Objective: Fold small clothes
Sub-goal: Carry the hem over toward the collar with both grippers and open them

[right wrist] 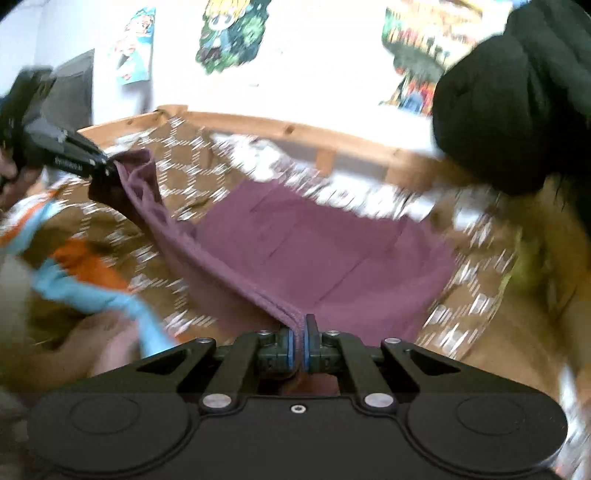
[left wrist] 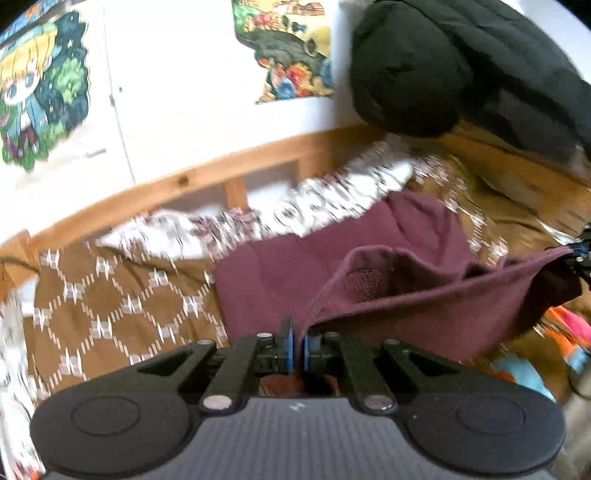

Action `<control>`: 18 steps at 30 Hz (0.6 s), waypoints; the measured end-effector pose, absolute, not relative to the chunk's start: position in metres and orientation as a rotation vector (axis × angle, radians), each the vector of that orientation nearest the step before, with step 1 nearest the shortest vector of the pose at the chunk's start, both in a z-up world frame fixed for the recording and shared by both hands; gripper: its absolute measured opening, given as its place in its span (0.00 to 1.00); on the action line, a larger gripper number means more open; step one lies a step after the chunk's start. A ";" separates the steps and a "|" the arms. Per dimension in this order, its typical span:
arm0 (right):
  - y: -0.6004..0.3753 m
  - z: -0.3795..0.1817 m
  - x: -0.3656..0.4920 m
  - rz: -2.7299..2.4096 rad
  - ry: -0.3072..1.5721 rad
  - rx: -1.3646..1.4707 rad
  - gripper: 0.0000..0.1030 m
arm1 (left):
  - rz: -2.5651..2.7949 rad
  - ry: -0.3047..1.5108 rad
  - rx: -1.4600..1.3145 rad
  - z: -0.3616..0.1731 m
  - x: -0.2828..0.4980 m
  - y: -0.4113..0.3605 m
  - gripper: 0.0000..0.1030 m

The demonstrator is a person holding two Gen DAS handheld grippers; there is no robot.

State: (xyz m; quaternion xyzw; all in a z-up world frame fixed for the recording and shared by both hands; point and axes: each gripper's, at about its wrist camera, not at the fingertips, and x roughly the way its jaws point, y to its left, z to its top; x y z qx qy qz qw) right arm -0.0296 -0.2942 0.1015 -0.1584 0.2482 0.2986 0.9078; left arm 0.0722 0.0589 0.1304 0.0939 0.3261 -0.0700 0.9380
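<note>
Nearest the lens, the left gripper (left wrist: 298, 349) is pinching 1 corner of the maroon garment (left wrist: 295, 273), its blue pads squeezed together on the hem. The right gripper (right wrist: 303, 345) is doing likewise at the opposite corner, pads clamped on the doubled, stitched edge. Between the 2 grippers the near edge of the garment is hanging raised and taut, while its far part is lying on the brown patterned bedspread (left wrist: 110, 295), in front of the wooden bed rail (left wrist: 177, 184).

To do this fold well, both corners probably need carrying forward together at an even height, keeping the edge stretched so no slack is bunching in the middle, then laying it square onto the far hem before either grip is loosening. Letting 1 side lead would likely be skewing the fold.

Counting: 2 grippers, 1 maroon garment, 1 orange-and-blue cloth (right wrist: 81, 273) lying beside it, 1 black bulky bundle (left wrist: 443, 62) at the upper right, and 3 colourful posters (right wrist: 229, 33) on the white wall.
</note>
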 end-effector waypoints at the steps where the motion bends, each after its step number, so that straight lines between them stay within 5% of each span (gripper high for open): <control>1: -0.292 0.103 -0.017 0.597 0.485 -0.333 0.04 | -0.127 0.664 0.200 0.132 0.087 0.057 0.04; 18: -0.251 0.034 0.206 0.332 0.336 -0.279 0.06 | 0.056 0.762 0.202 0.056 0.295 0.058 0.05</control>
